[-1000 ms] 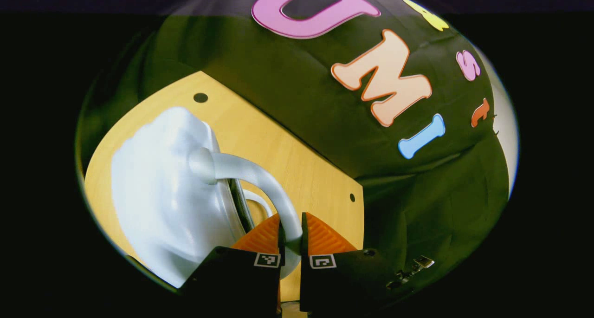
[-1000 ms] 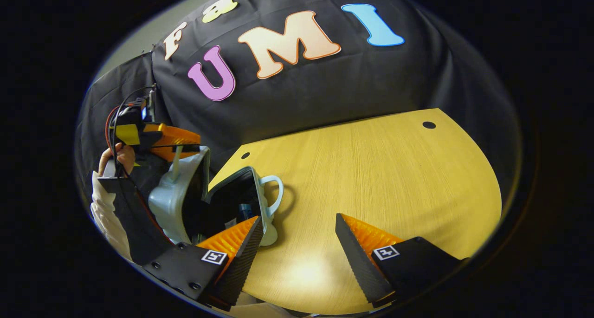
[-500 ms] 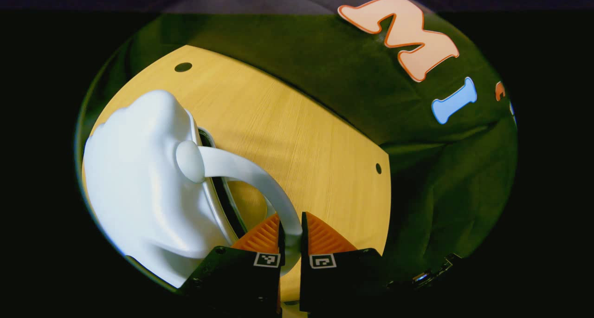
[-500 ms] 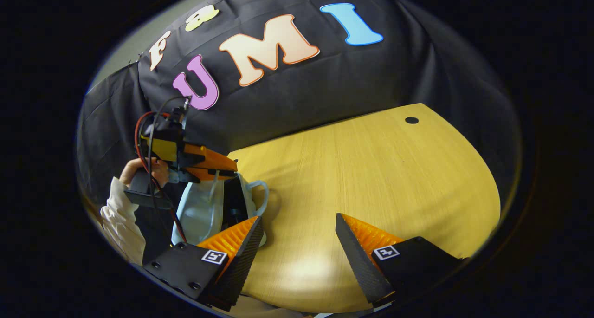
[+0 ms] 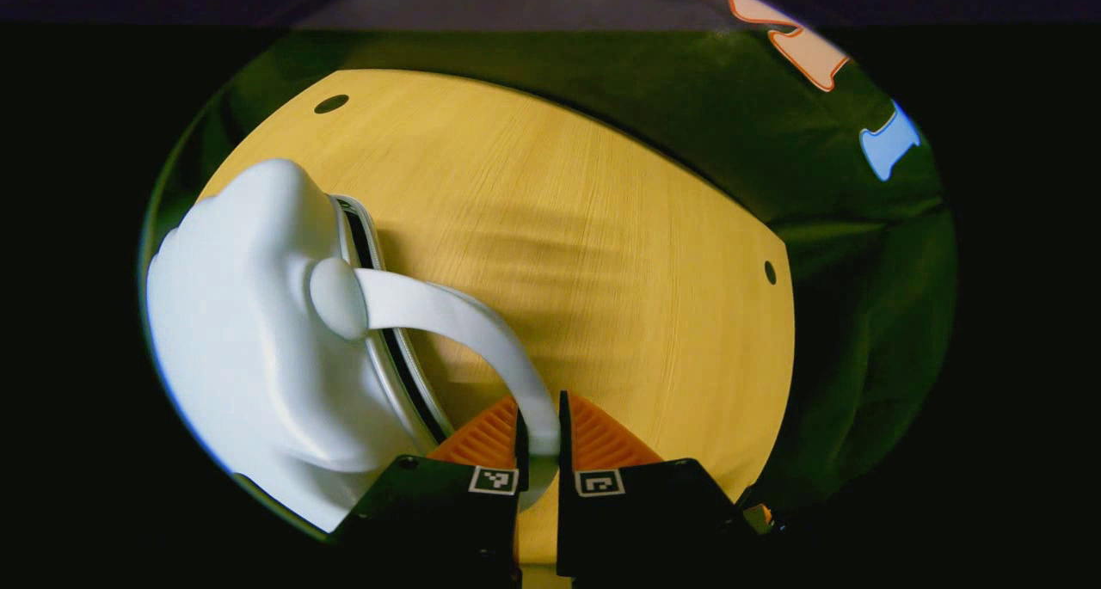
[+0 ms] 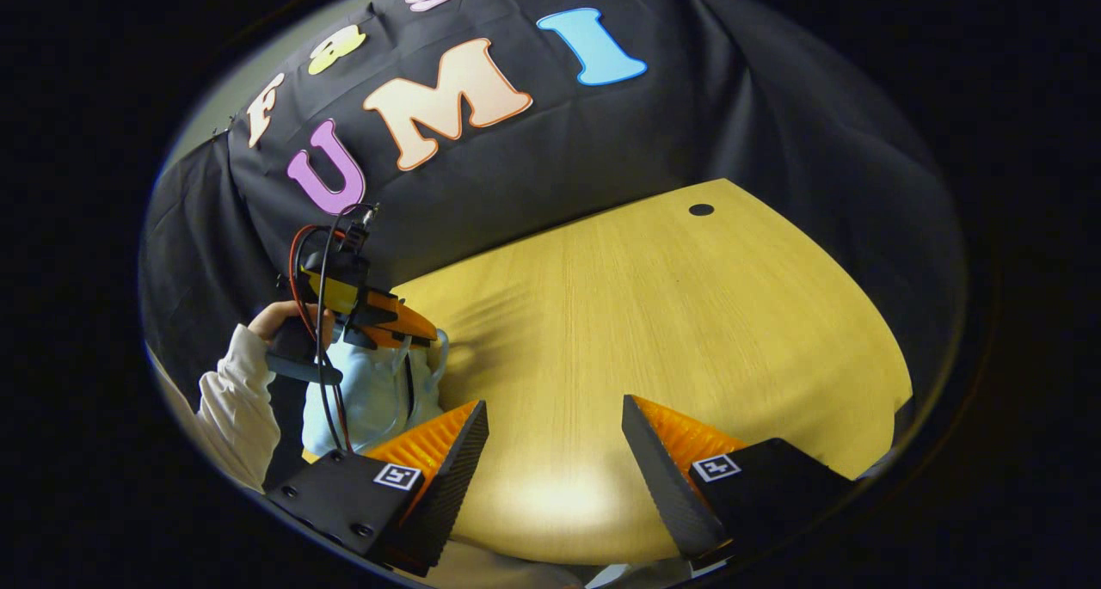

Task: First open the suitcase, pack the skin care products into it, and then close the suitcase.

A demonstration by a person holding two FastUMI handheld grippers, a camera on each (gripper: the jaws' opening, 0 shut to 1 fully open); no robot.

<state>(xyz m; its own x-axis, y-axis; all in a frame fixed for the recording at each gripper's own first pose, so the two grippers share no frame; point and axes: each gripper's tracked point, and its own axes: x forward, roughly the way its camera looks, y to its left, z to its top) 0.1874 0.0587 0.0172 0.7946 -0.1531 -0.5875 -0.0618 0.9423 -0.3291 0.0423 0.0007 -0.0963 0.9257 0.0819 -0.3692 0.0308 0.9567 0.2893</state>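
Pale plastic handle [image 5: 482,331]: pinched between both fingers of the left gripper [image 5: 542,438], low in the left gripper view; it arches up and left to a round knob on the shell.
Suitcase [image 5: 267,348]: white, glossy, rounded; sits on the near left part of the table, its two halves almost together with a thin dark gap along the seam.
Table [image 5: 619,254]: yellow wood grain, a small dark hole near each far corner.
Right gripper [image 6: 555,447]: fingers spread wide, nothing between them, over bare table at the near edge.
Far left, right gripper view: the left gripper [image 6: 404,331] atop the suitcase [image 6: 370,395], held by a hand [image 6: 279,322] in a light sleeve [image 6: 232,408].
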